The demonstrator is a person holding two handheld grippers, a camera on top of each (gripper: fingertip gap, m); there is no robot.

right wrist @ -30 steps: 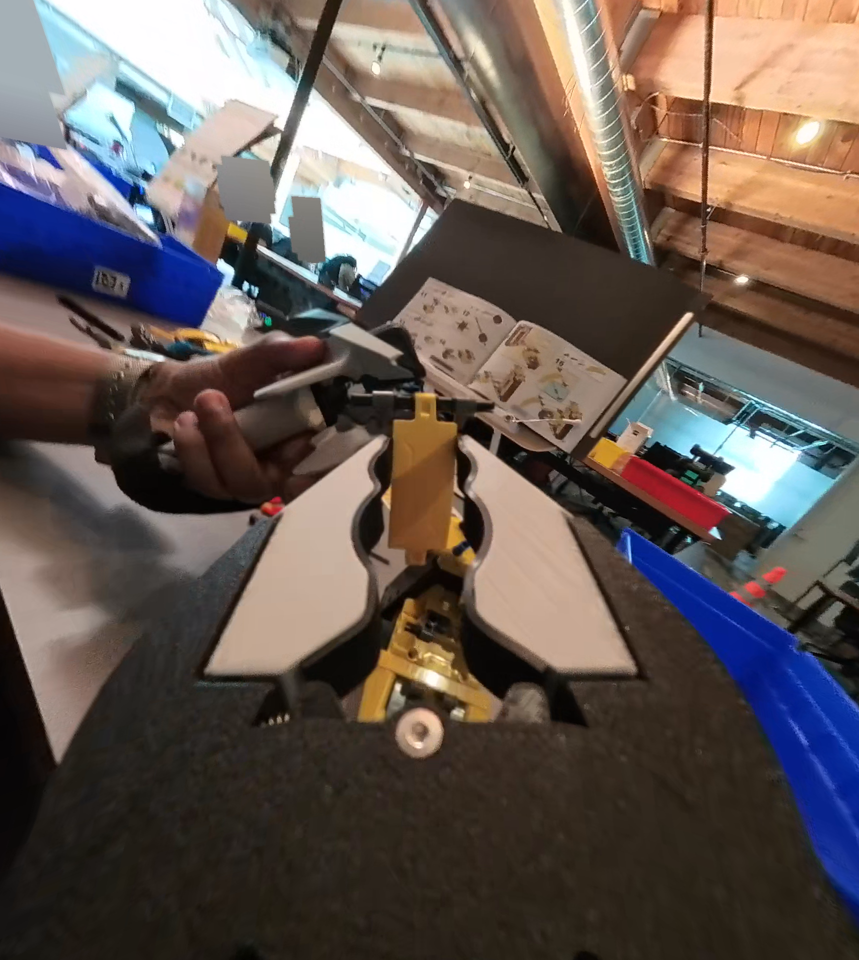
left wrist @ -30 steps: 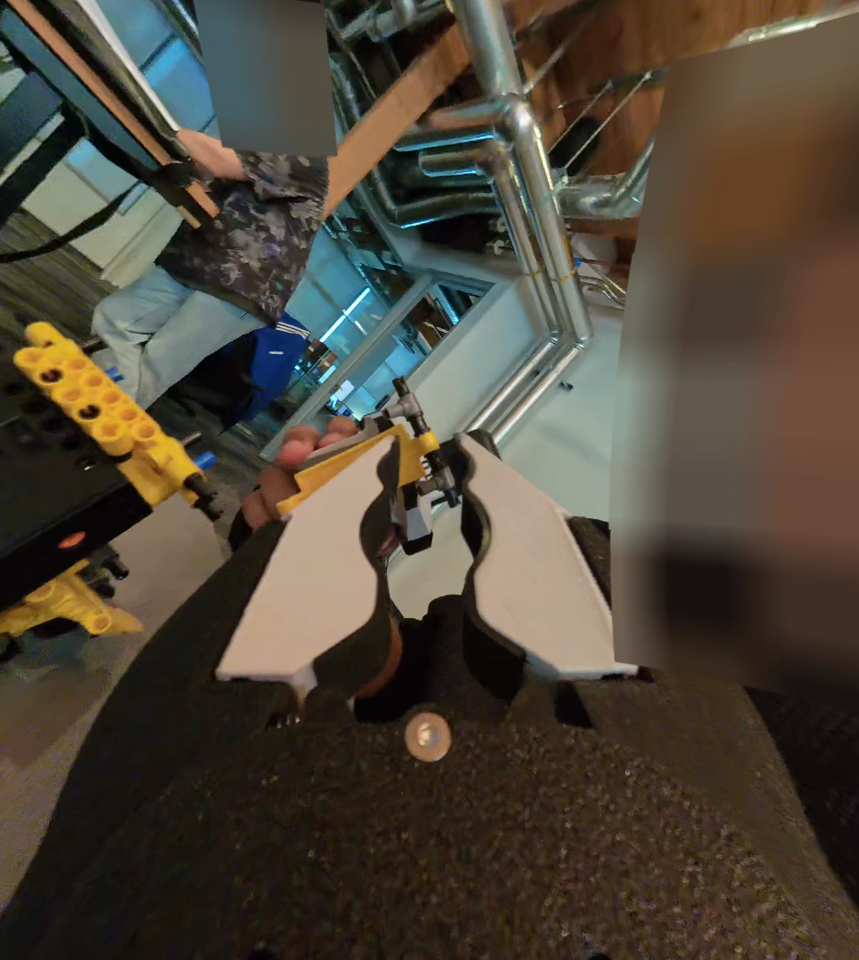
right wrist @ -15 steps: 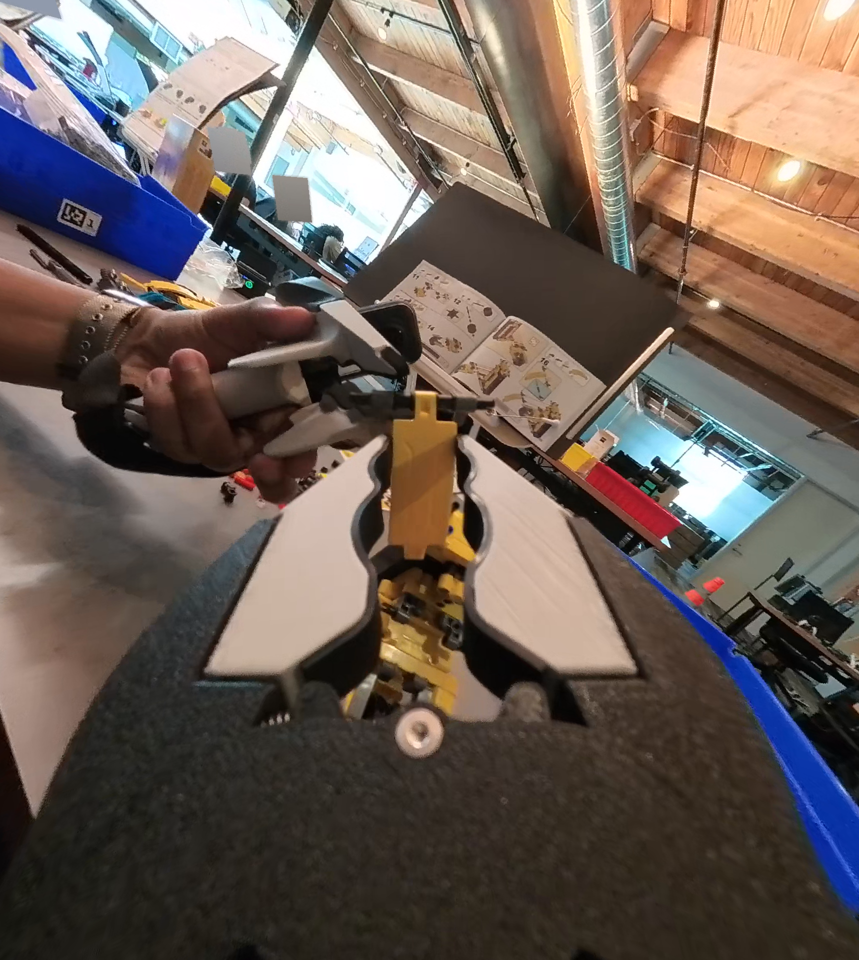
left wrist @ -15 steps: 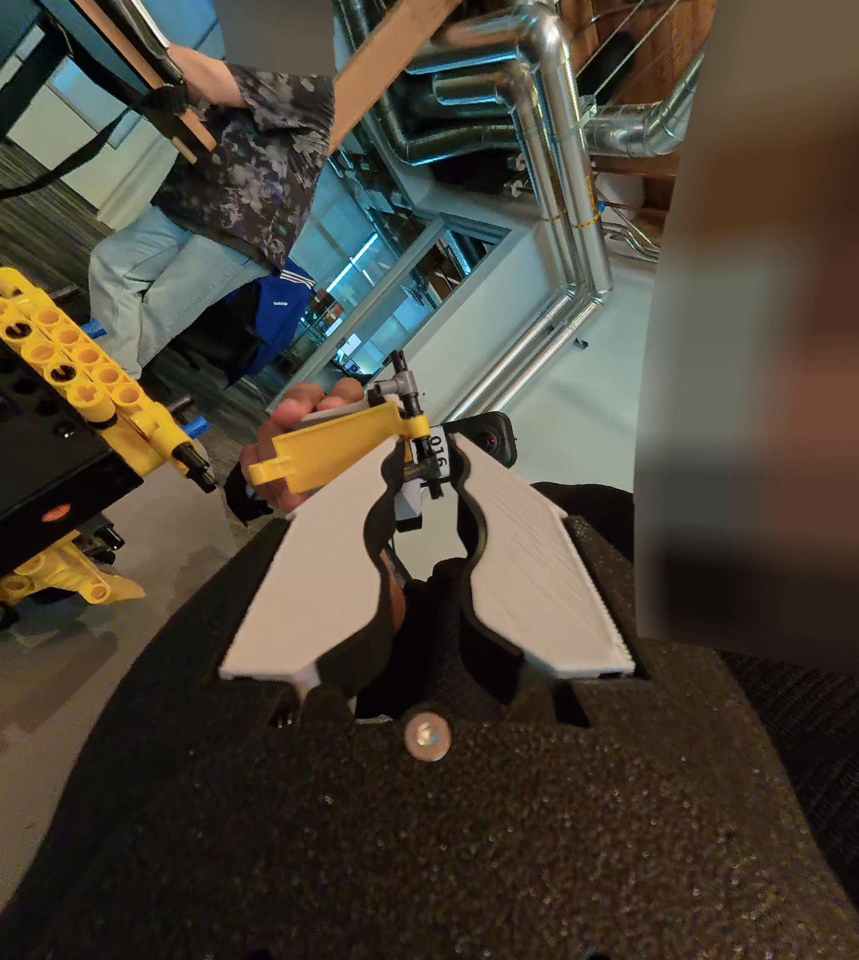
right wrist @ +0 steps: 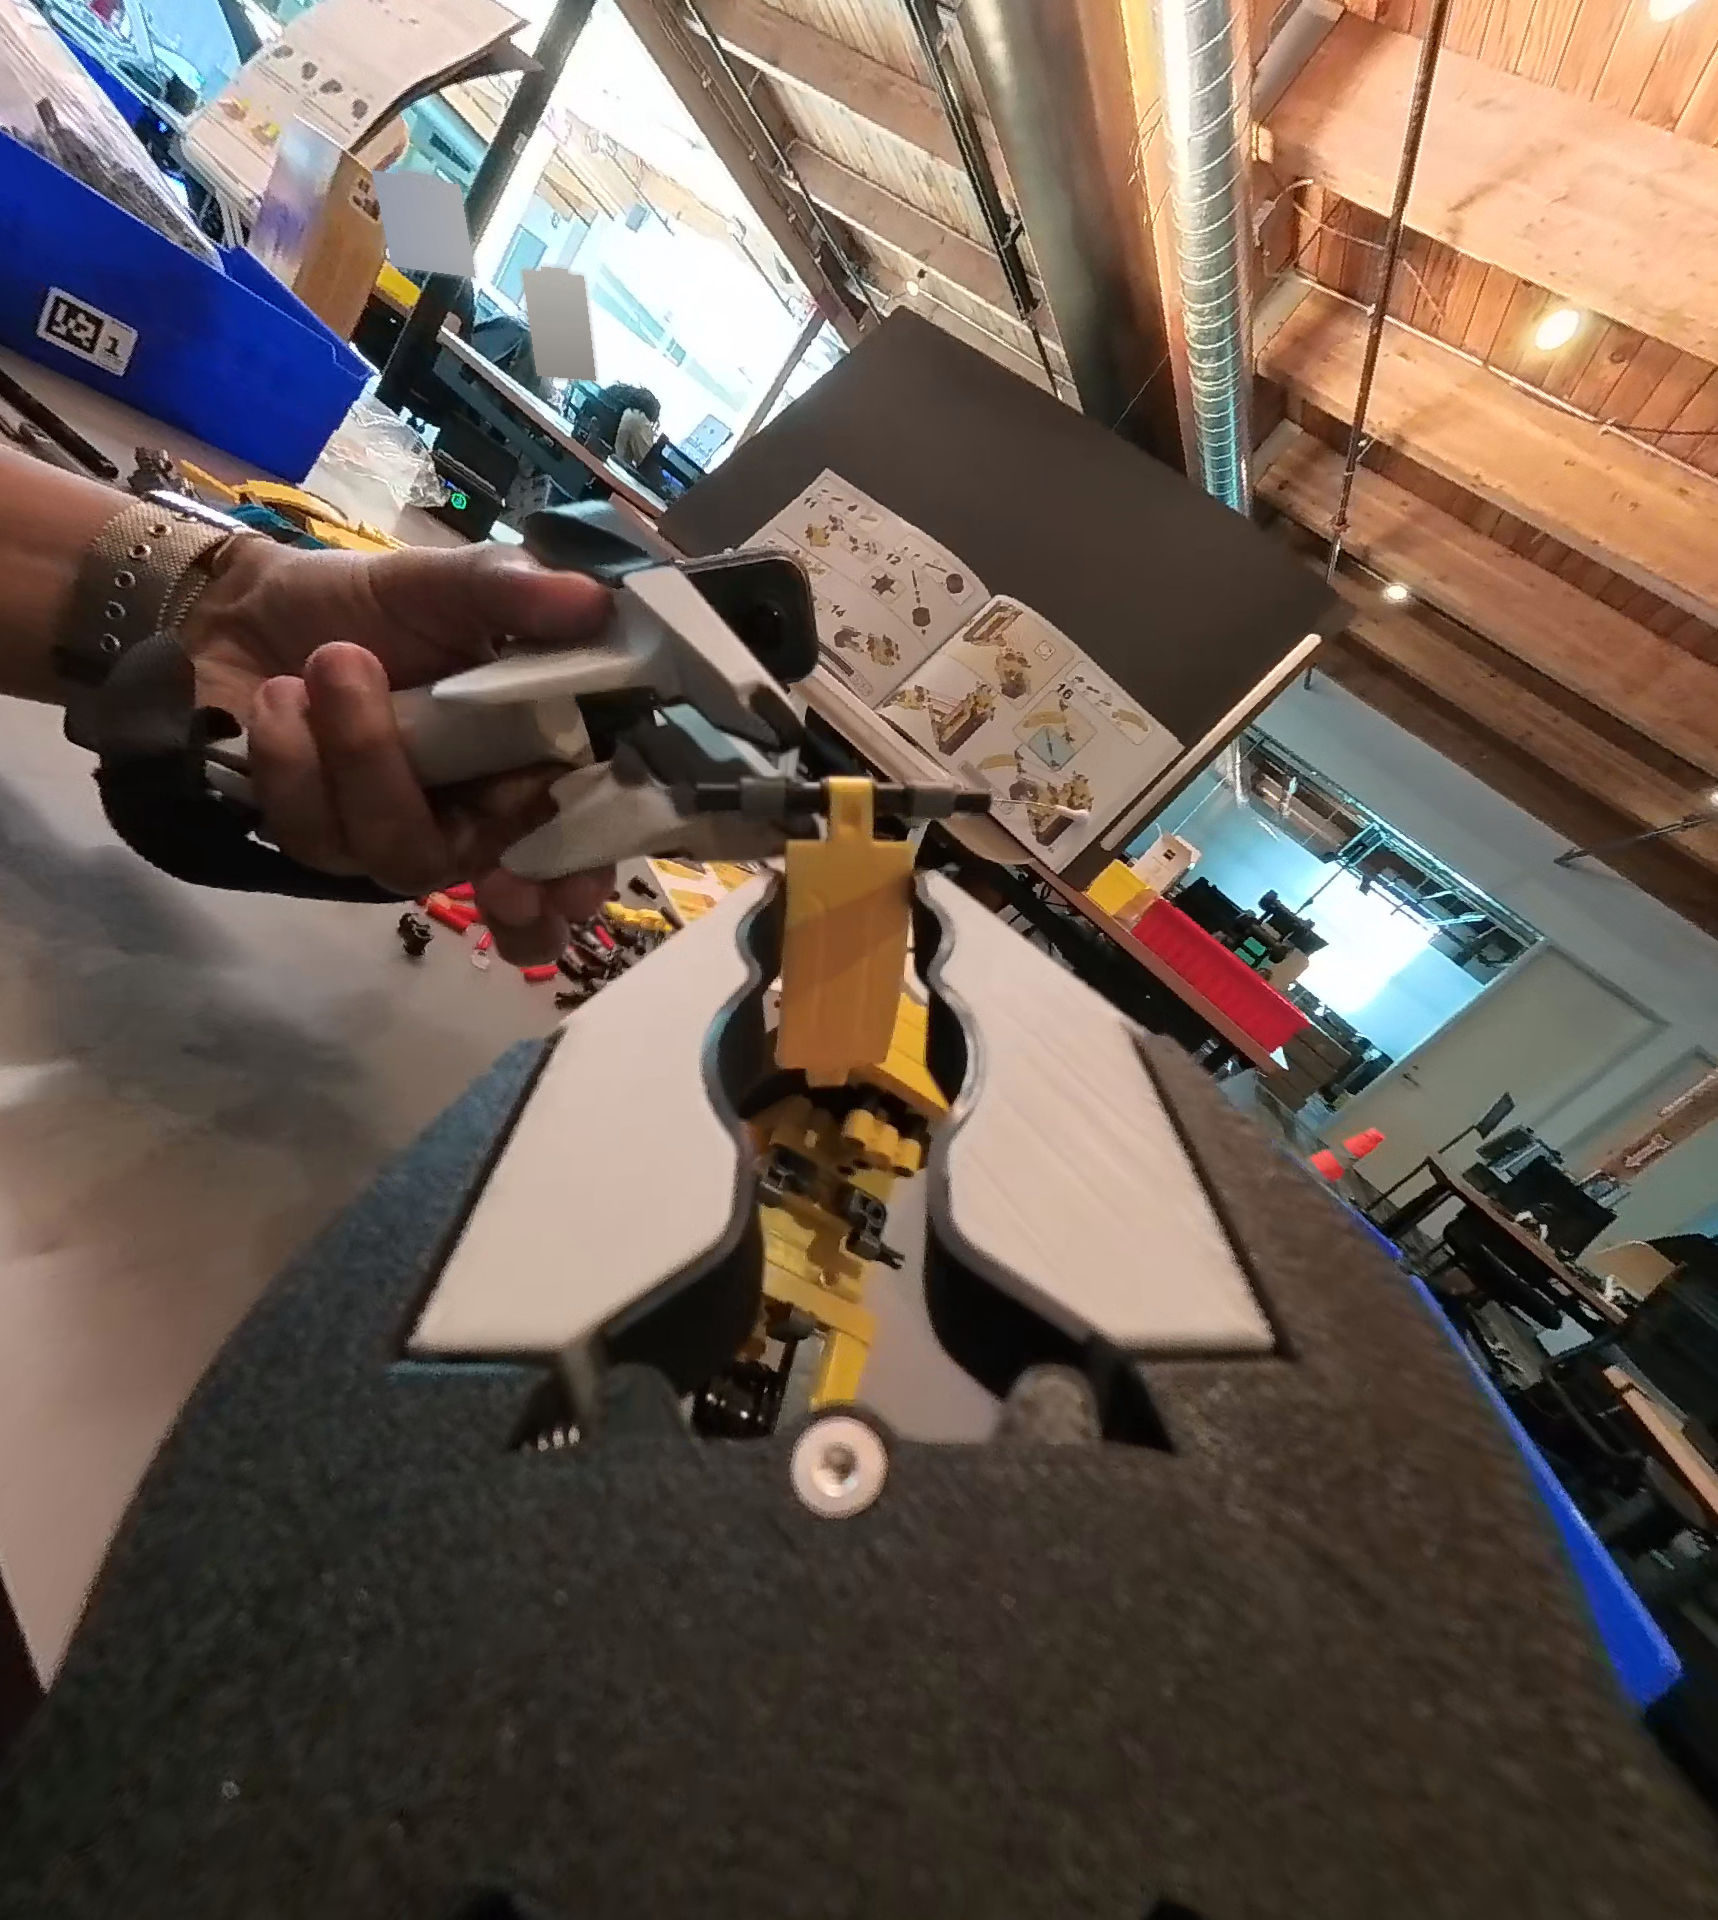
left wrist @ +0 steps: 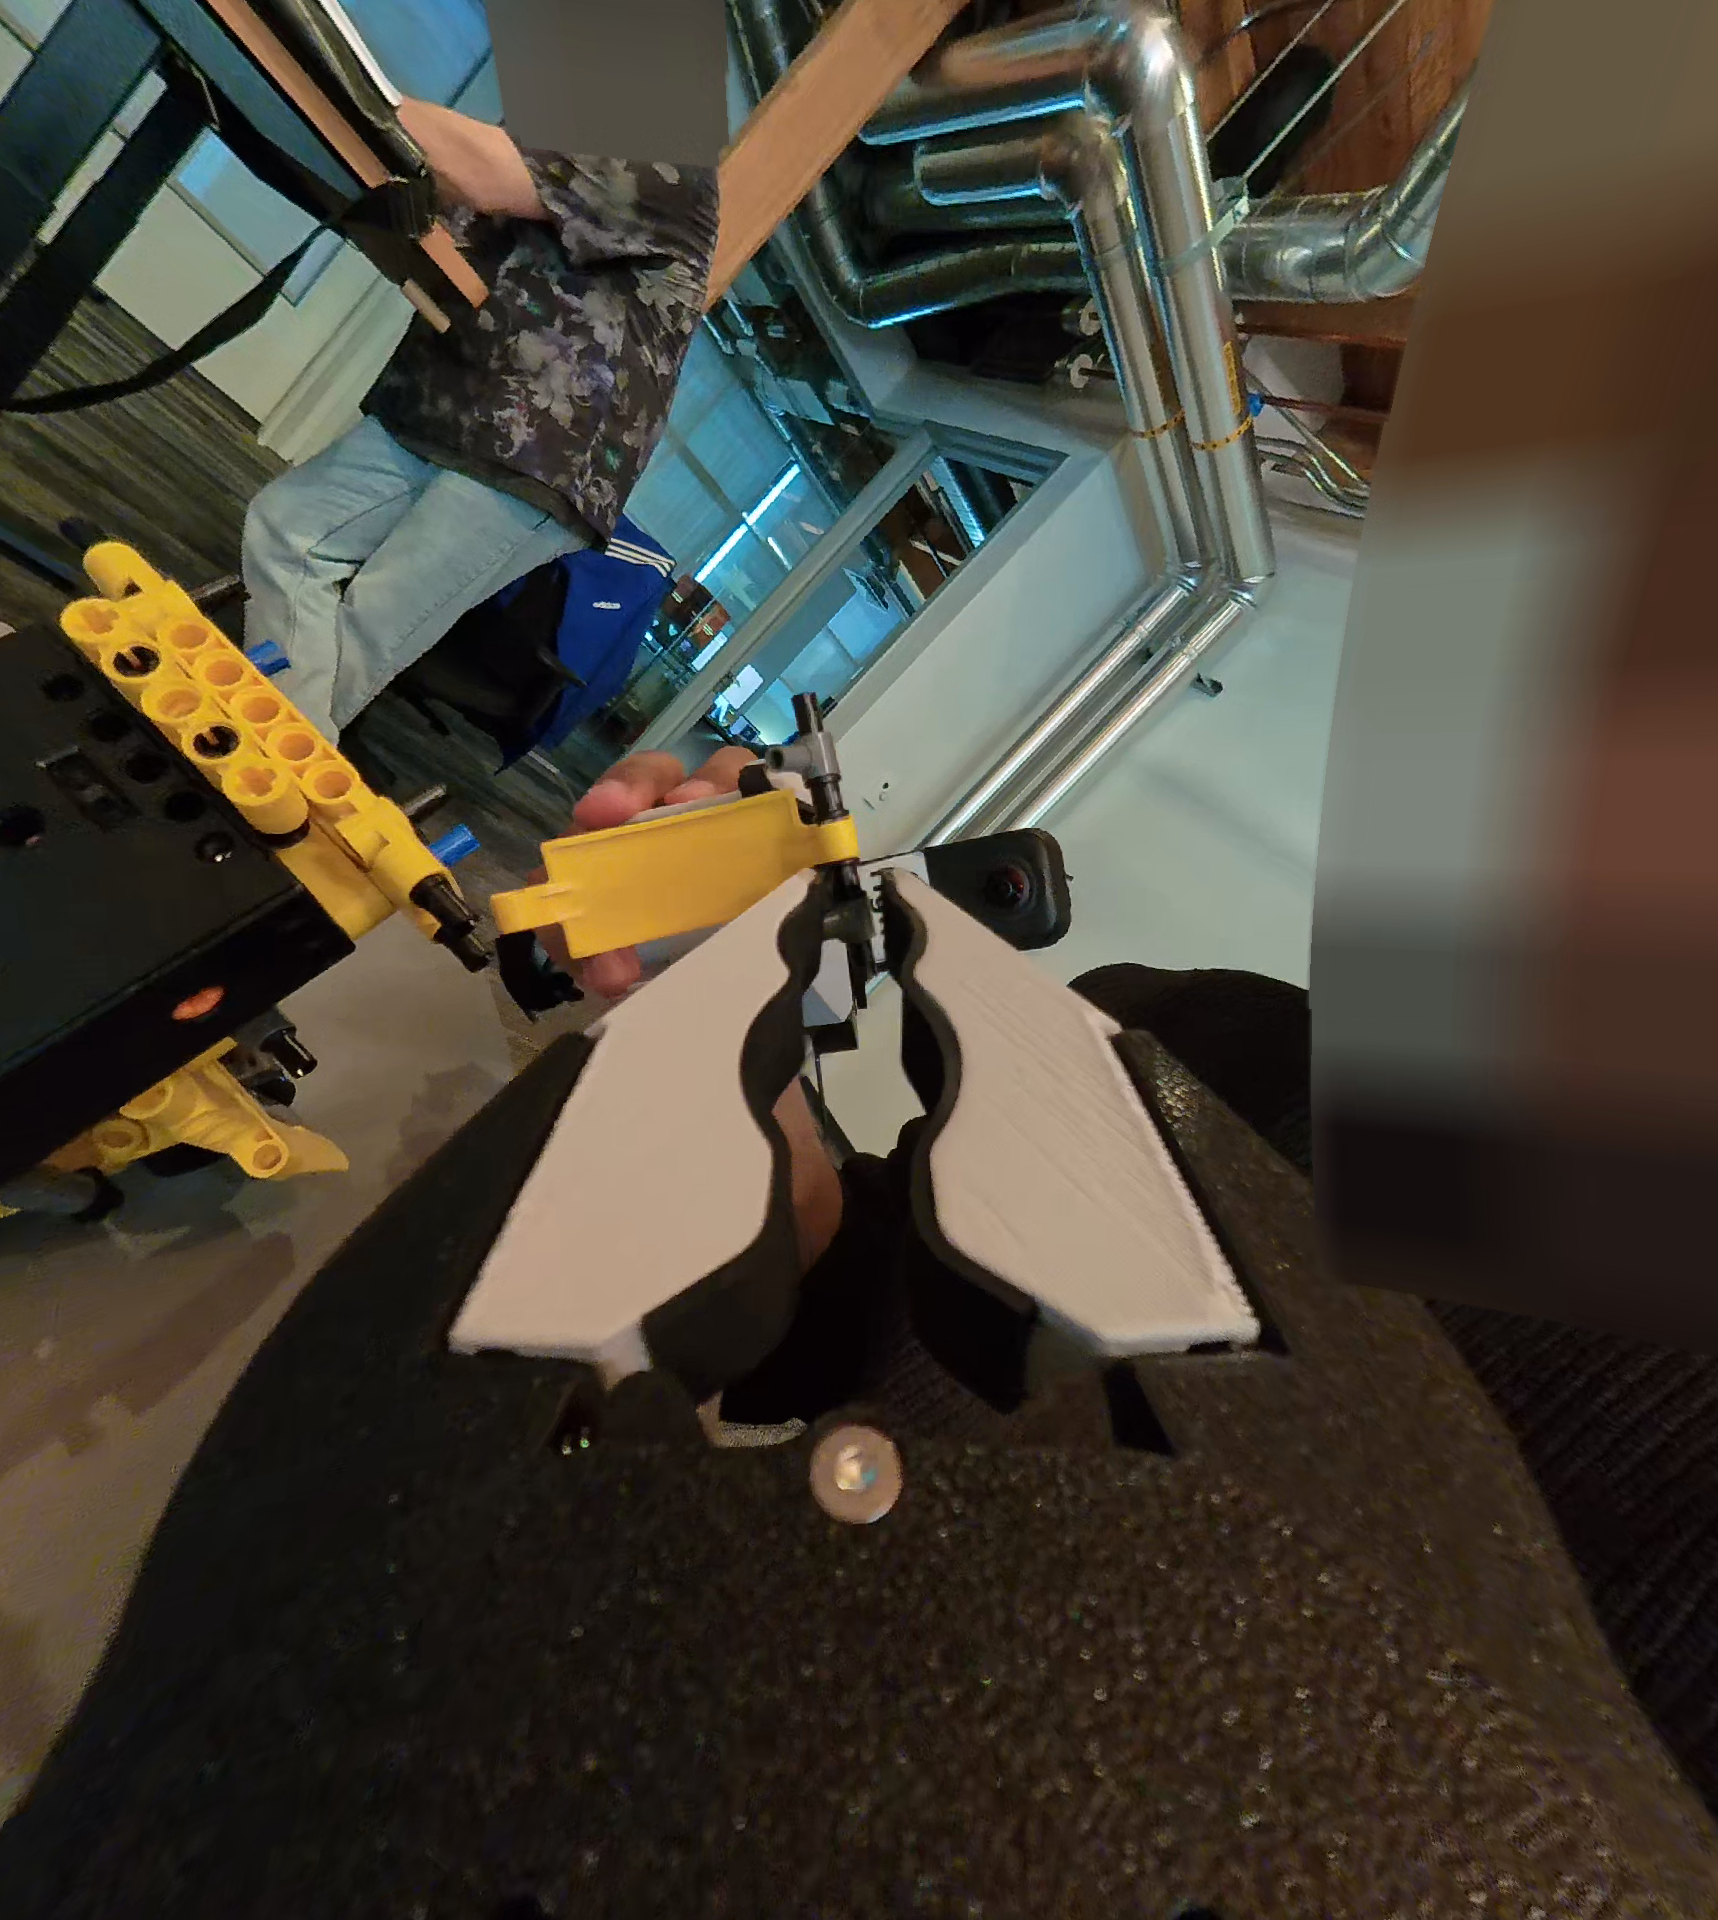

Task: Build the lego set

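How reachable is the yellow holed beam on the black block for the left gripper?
Probably not yet: the left gripper is shut on the axle of the yellow panel, which lies between it and the beam.

Indoor light, mixed: warm ceiling spots [right wrist: 1558, 328], cool daylight through blown-out windows [right wrist: 626, 223]. Soft shadows on the surface [right wrist: 55, 935]. Fisheye bends the pipes [left wrist: 1161, 343] at the edges. Slight motion blur; foreground foam soft.
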